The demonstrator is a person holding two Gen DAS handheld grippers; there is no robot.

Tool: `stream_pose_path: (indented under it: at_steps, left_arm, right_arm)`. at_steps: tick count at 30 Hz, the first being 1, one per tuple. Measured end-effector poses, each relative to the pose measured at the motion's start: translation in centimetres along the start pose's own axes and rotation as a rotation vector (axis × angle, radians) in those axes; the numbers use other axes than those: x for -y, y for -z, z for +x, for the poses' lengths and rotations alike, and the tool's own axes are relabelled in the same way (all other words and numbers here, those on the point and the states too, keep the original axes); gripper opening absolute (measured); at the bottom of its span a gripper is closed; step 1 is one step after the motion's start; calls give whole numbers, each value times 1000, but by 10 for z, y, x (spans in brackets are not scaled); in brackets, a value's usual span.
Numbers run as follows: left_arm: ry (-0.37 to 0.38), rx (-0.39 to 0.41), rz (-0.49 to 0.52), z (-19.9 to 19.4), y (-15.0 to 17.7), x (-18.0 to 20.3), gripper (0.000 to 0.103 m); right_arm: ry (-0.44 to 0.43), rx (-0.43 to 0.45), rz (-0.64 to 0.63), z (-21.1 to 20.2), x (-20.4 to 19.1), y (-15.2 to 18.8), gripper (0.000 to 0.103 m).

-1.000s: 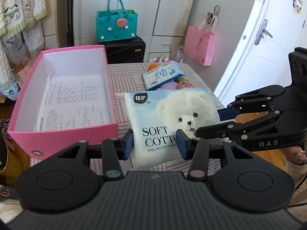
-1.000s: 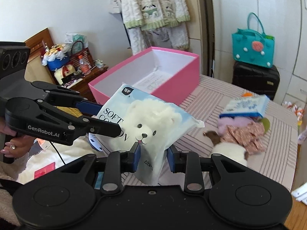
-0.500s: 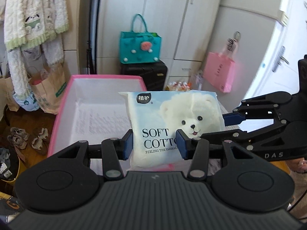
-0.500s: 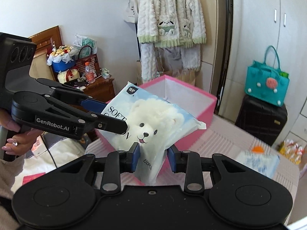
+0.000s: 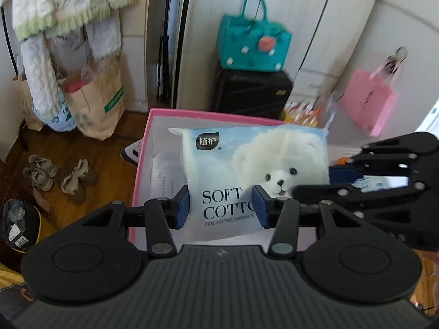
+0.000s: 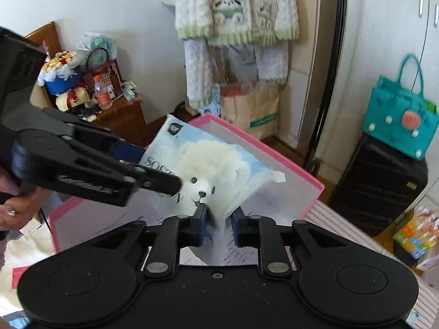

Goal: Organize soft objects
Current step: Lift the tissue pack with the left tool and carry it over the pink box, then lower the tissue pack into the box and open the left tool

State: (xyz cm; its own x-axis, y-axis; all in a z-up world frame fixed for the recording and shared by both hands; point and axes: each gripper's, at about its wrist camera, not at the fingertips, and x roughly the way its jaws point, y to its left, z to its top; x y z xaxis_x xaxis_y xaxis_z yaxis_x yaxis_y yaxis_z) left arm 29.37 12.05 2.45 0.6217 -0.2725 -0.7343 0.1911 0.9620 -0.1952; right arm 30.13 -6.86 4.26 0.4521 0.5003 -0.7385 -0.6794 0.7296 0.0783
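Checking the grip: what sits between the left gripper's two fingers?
The tissue pack, pinched at its lower edge by the left gripper; the left wrist view shows it.

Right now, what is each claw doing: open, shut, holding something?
Left claw: shut on the tissue pack, gripping its lower edge.
Right claw: its jaws have just been closing; shut on the same tissue pack's corner, above the pink box.

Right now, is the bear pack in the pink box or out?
Out. Both grippers hold the pack in the air above the open box; it rests on nothing.
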Motion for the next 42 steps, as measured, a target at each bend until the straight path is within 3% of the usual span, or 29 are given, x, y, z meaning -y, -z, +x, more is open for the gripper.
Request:
stream_pose_path:
  at_steps: [5, 13, 20, 29, 32, 36, 42]
  left_arm:
    - [-19, -104, -18, 39, -4, -6, 46]
    - [-70, -153, 64, 56, -7, 4, 46]
    - [-94, -160, 83, 66, -12, 5, 46]
    - [-137, -163, 85, 83, -19, 5, 50]
    - [-102, -178, 68, 83, -19, 4, 50]
    - [-116, -161, 58, 77, -19, 3, 50]
    - [-129, -155, 88, 55, -14, 12, 50]
  right_arm:
    - [9, -89, 22, 36, 12, -2, 21]
    - [26, -173, 36, 55, 21, 0, 21]
    - [108, -171, -118, 64, 6, 1, 23]
    - [177, -201, -131, 71, 9, -15, 26]
    - [155, -179, -120, 62, 8, -14, 25]
    - [154, -165, -108, 53, 12, -11, 25]
    - [56, -121, -38, 22, 19, -5, 26]
